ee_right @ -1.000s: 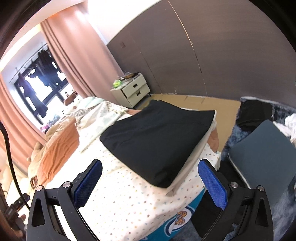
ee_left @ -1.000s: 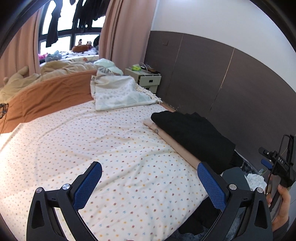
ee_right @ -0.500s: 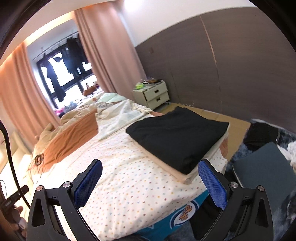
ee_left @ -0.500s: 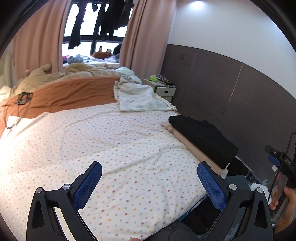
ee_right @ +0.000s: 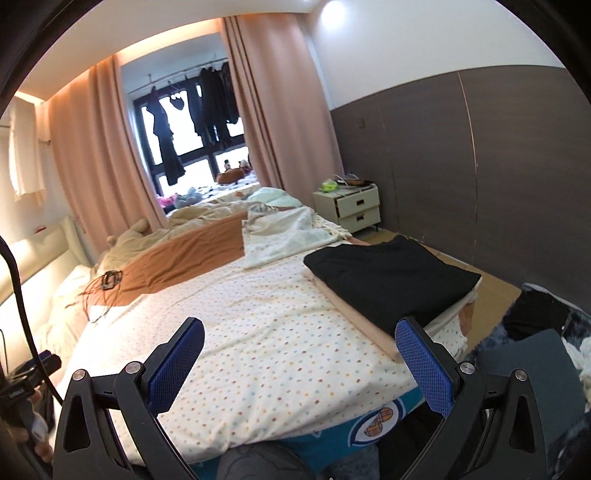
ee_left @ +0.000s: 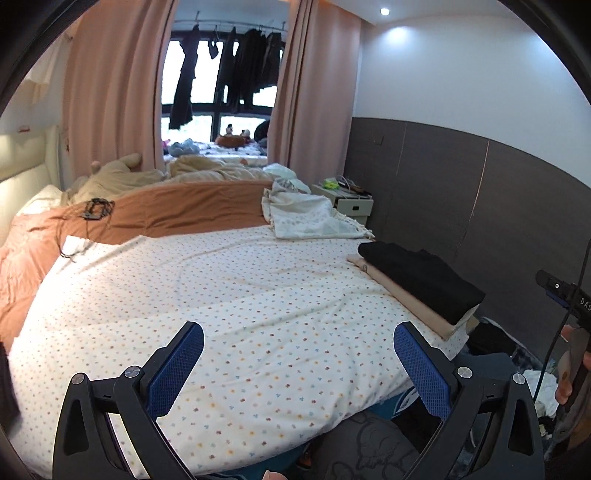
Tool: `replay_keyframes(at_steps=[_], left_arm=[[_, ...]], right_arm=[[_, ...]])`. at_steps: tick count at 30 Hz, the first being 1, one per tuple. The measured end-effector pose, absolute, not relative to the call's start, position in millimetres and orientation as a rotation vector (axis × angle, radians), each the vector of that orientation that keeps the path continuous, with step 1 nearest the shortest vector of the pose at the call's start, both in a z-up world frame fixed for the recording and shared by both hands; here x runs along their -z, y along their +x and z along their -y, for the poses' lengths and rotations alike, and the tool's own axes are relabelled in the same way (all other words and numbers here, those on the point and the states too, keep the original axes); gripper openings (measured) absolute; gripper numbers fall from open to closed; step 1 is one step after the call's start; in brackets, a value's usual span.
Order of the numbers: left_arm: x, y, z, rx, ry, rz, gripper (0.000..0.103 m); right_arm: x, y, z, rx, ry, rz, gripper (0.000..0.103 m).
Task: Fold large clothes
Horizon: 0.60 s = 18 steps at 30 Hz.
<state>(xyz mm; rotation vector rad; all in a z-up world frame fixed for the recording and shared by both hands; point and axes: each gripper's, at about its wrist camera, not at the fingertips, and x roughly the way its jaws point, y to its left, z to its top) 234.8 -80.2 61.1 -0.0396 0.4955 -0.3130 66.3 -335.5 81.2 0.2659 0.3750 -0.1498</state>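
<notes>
Bedroom: bed with dotted sheet; pink curtains flanking bright window; white nightstand; dark panelled wall, white above; ceiling spotlight lit.

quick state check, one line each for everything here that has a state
left hand-held gripper: open, empty
right hand-held gripper: open, empty
black garment: folded, on beige garment
beige garment: folded, bottom of stack
curtains: drawn open
nightstand drawers: shut

- Left tongs: black angular frame, blue textured pads, silver screws.
- Right tongs: same black frame, blue pads, silver screws.
- Black cable beside the right tongs.
</notes>
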Motion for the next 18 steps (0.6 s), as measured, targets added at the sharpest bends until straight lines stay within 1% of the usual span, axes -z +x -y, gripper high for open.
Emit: replay_keyframes(at_steps=[9, 18], left_arm=[[-58.2, 167.5, 72.6, 0.259, -0.04, -0.457, 0.103], [-40.2, 131.2, 73.1, 0.205, -0.002, -0.435, 0.103]], right_arm=[[-68.7, 34.1, 328.2, 0.15, 0.254, -0.368, 0.103], [-44.9, 11.8, 306.7, 0.154, 0.204, -0.382, 0.103]])
